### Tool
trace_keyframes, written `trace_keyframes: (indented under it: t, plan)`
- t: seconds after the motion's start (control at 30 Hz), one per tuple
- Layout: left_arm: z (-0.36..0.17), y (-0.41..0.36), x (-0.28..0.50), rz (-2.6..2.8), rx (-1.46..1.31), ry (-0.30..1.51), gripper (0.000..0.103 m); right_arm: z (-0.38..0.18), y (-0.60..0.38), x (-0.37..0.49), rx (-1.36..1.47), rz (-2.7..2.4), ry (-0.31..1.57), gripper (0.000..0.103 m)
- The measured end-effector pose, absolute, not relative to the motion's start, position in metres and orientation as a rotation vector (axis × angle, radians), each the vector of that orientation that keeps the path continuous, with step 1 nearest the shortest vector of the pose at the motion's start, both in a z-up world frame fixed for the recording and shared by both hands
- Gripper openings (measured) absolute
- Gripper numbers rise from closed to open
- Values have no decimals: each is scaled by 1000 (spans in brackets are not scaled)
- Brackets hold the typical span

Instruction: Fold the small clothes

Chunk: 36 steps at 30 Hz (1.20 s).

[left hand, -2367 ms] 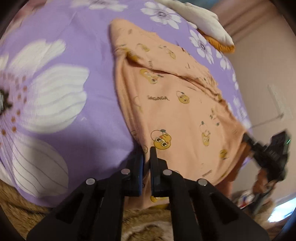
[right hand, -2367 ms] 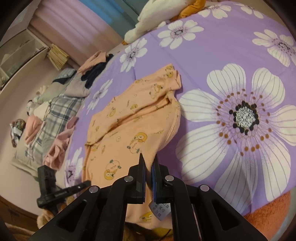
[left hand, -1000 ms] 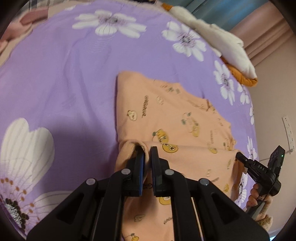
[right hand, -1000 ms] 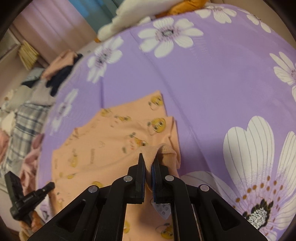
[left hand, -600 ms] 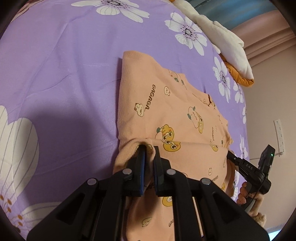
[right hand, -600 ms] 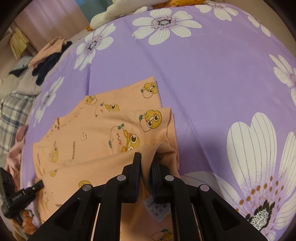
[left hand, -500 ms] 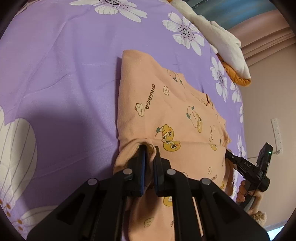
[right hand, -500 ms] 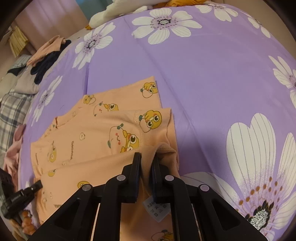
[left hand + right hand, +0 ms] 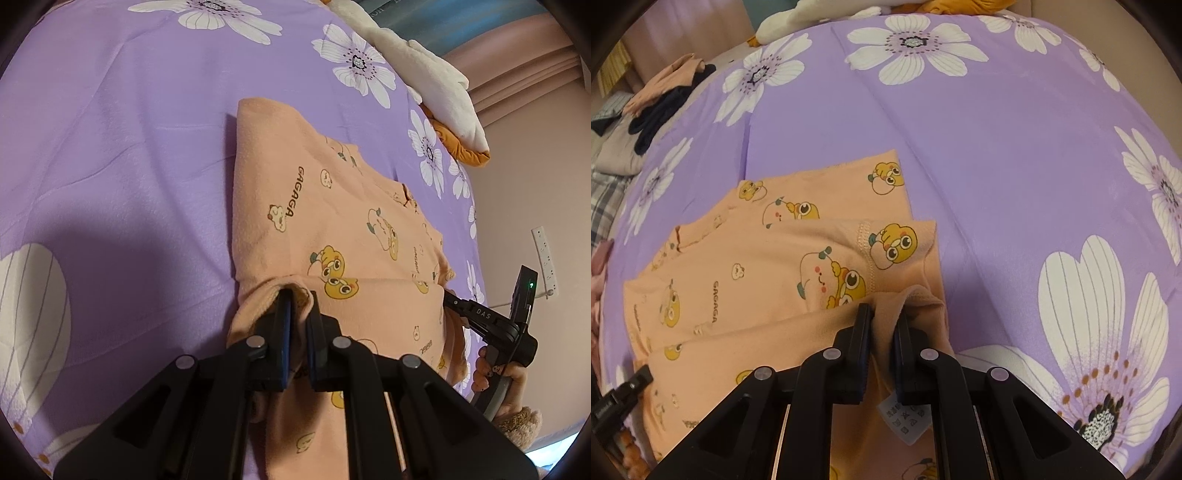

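A small orange garment (image 9: 343,236) printed with yellow cartoon ducks lies on the purple flowered bedspread (image 9: 110,147), its near part folded over the far part. My left gripper (image 9: 298,295) has its jaws a little apart, with a fold of the garment's near left edge between them. My right gripper (image 9: 883,312) stands the same way on the near right edge of the garment (image 9: 757,280), a white care label (image 9: 905,417) hanging below it. The right gripper also shows in the left wrist view (image 9: 491,321), held by a hand.
A white and orange plush toy (image 9: 436,92) lies at the bed's far end. A heap of other clothes (image 9: 653,103) sits at the far left of the bed. A wall with a socket strip (image 9: 545,258) is to the right.
Both grippers carried the garment's near edge forward over its far part and lowered it. In the last half second both pairs of jaws have parted slightly around the fabric.
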<state>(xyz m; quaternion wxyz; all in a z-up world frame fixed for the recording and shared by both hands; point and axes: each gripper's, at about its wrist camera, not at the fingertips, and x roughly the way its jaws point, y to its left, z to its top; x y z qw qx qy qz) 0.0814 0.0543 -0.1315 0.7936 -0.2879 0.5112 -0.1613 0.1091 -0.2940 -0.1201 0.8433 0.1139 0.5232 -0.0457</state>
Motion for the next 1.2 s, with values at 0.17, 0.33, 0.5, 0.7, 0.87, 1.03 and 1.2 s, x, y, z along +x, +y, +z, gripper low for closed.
trace_keyframes:
  t: [0.17,0.33,0.5,0.7,0.87,1.03,1.2]
  plan:
    - [-130,52,81,-333,-598,1094,10,-121,-296,109,266,-84,1095,6]
    - [-128,47,79,-309,-568,1083,10,-121,-300,106,294,-59,1082,6]
    - [-128,43,79,-286,-555,1078,10,-122,-305,101,312,-32,1072,6]
    - [-128,43,79,-279,-552,1078,10,-123,-306,99,334,-10,1056,6]
    - [-127,40,80,-267,-541,1076,10,-124,-309,98,347,6,1050,6]
    - [-127,40,80,-261,-533,1072,10,-125,-311,98,364,18,1044,6]
    - [-128,40,81,-262,-543,1076,10,-126,-312,98,369,23,1040,6]
